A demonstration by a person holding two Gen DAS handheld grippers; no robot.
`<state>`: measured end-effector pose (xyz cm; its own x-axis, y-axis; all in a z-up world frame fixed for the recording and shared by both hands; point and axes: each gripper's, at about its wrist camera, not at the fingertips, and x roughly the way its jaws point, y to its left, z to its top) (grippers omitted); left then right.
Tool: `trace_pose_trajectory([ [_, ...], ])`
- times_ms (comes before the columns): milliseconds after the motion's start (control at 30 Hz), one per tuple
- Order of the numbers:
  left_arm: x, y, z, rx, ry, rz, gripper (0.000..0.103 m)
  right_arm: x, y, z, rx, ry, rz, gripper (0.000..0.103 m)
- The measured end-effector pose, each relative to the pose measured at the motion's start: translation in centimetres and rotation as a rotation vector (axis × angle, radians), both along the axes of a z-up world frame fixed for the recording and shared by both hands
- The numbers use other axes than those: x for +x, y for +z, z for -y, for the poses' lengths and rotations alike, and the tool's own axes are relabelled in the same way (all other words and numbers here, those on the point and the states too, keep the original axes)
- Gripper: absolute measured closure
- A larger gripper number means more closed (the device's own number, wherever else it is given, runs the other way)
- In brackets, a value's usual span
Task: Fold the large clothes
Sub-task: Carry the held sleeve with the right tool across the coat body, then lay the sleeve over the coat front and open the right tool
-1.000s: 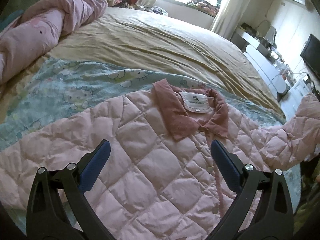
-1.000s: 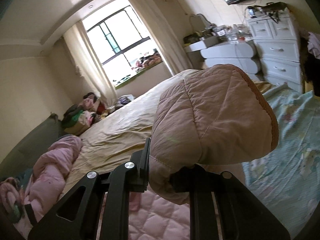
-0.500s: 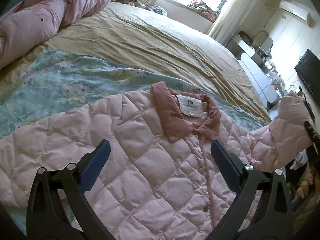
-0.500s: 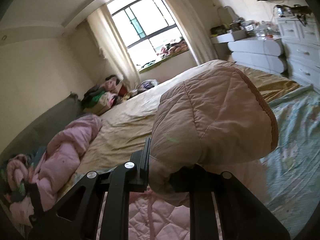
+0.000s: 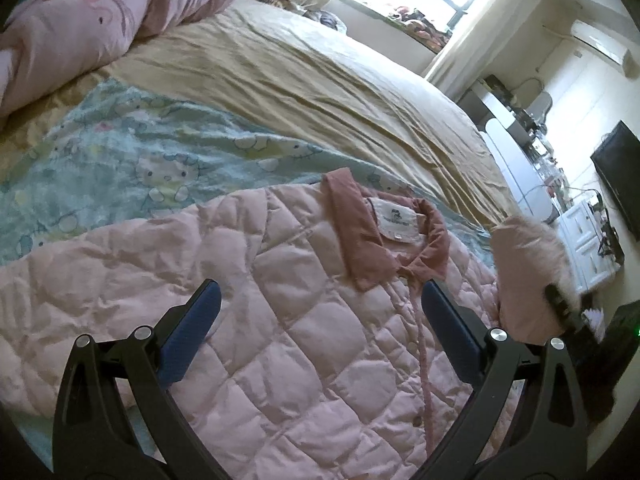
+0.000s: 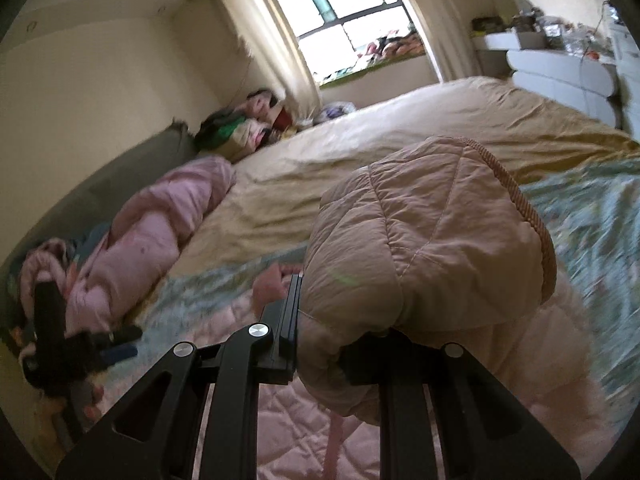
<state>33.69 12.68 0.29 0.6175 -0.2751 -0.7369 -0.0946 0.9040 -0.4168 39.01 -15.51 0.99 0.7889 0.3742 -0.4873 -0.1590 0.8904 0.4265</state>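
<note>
Right of the collar (image 5: 384, 236), right tongs (image 6: 340, 344) pinch the sleeve (image 6: 424, 240); lay it flat across the jacket (image 5: 240, 300). Left tongs (image 5: 320, 320) hover agape, empty.

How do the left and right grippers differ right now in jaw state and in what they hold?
The left gripper is open, its jaws wide apart and empty, while the right gripper is shut on the sleeve. The left hangs over the pink quilted jacket spread on the bed; the right holds the sleeve raised off it. Both are black two-finger tools over the same jacket.
</note>
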Motion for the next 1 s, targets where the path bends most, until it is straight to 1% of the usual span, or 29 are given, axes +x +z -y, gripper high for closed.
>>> trace_pose_trajectory([
  [167, 0.3, -1.3, 0.0, -0.024, -0.002, -0.036, 0.009, 0.4, -3.9, -3.1, -0.017, 0.057, -0.079, 0.087],
  [300, 0.4, -1.9, 0.7, -0.017, -0.019, -0.048, 0.009, 0.2, -6.9, -4.1, 0.004, 0.077, -0.155, 0.084],
  [333, 0.4, -2.2, 0.9, -0.027, -0.030, -0.055, 0.009, 0.1, -7.6, -4.3, 0.015, 0.084, -0.179, 0.082],
  [367, 0.5, -2.4, 1.0, -0.038, -0.037, -0.059, 0.009, -0.1, -8.2, -4.4, 0.031, 0.085, -0.200, 0.076],
  [400, 0.5, -2.6, 1.2, -0.049, -0.044, -0.065, 0.009, -0.3, -8.4, -4.2, 0.049, 0.088, -0.209, 0.072],
  [467, 0.5, -3.1, 1.6, -0.056, -0.052, -0.077, 0.009, -0.9, -8.5, -4.0, 0.088, 0.080, -0.206, 0.054],
  [500, 0.6, -3.3, 1.9, -0.054, -0.056, -0.081, 0.009, -1.2, -8.5, -3.7, 0.103, 0.063, -0.207, 0.049],
  [533, 0.6, -3.4, 2.0, -0.055, -0.059, -0.083, 0.009, -1.6, -8.4, -3.2, 0.121, 0.033, -0.207, 0.041],
  [567, 0.6, -3.5, 2.2, -0.060, -0.065, -0.085, 0.009, -2.1, -8.2, -2.7, 0.127, -0.006, -0.201, 0.039],
  [600, 0.6, -3.6, 2.3, -0.074, -0.073, -0.088, 0.009, -2.4, -8.0, -2.5, 0.128, -0.031, -0.189, 0.039],
  [633, 0.6, -3.7, 2.4, -0.086, -0.079, -0.089, 0.009, -2.8, -7.6, -2.2, 0.128, -0.050, -0.161, 0.044],
  [667, 0.6, -3.8, 2.5, -0.108, -0.085, -0.091, 0.009, -3.2, -7.2, -2.1, 0.115, -0.056, -0.132, 0.064],
  [700, 0.6, -3.8, 2.5, -0.120, -0.088, -0.092, 0.009, -3.4, -6.8, -2.3, 0.088, -0.047, -0.115, 0.069],
  [767, 0.7, -3.9, 2.4, -0.143, -0.090, -0.093, 0.009, -3.9, -5.9, -3.8, -0.002, 0.009, -0.071, 0.072],
  [900, 0.7, -3.8, 2.2, -0.185, -0.093, -0.084, 0.009, -4.9, -5.4, -7.4, -0.150, 0.128, -0.006, 0.073],
  [1000, 0.6, -3.9, 1.7, -0.264, -0.100, -0.073, 0.009, -5.4, -5.6, -10.2, -0.247, 0.215, 0.009, 0.077],
])
